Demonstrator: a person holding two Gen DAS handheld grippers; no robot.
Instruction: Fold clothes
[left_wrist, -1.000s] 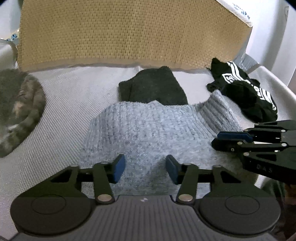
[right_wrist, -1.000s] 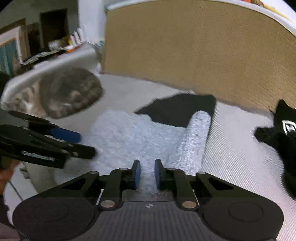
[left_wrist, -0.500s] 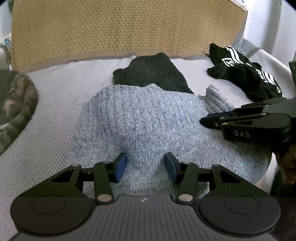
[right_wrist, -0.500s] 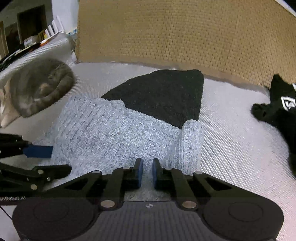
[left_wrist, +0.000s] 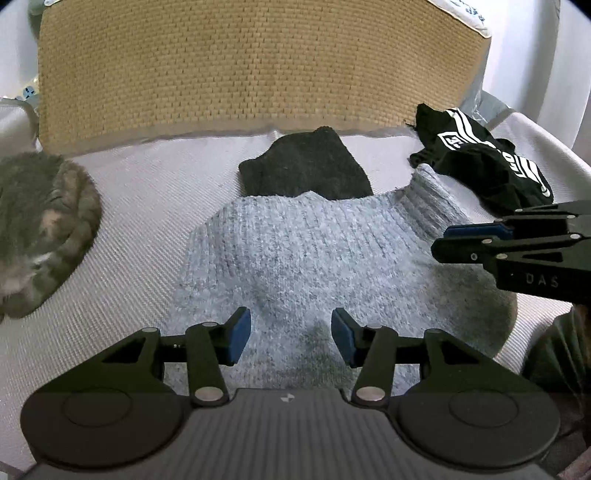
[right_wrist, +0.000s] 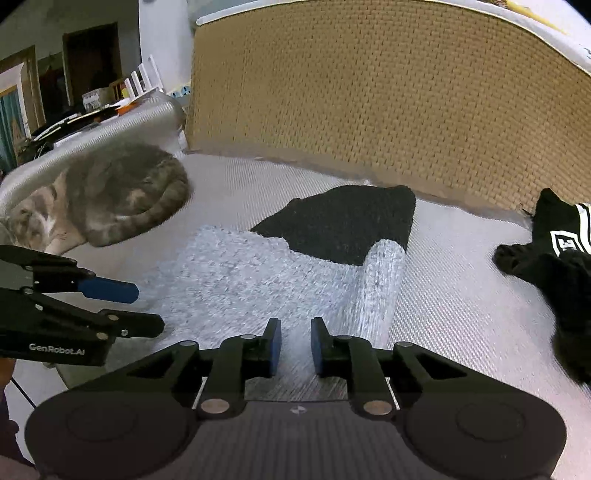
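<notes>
Left wrist view: the left gripper (left_wrist: 291, 335) is hovering with fingers apart over the fluffy light-grey knitted sweater (left_wrist: 317, 254) lying on the pale woven couch seat (left_wrist: 147, 206). The right gripper (right_wrist: 295, 347), fingers slightly apart and gripping nothing, has just been opening over its edge.

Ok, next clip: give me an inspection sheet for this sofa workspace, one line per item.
Surface: pale woven sofa seat, tan woven back cushion behind.
Job's things: light grey knitted sweater spread flat, overlapping a dark charcoal knit garment; crumpled black garment with white stripes to the right.
Clutter: grey tabby cat curled at the seat's left end.
Grippers: left tool open above the sweater; right tool jaws just opening, nothing gripped.
Cables: thin dark line at the right view's bottom-left edge, unclear.
Surroundings: cluttered shelf, dim room beyond the armrest.
</notes>
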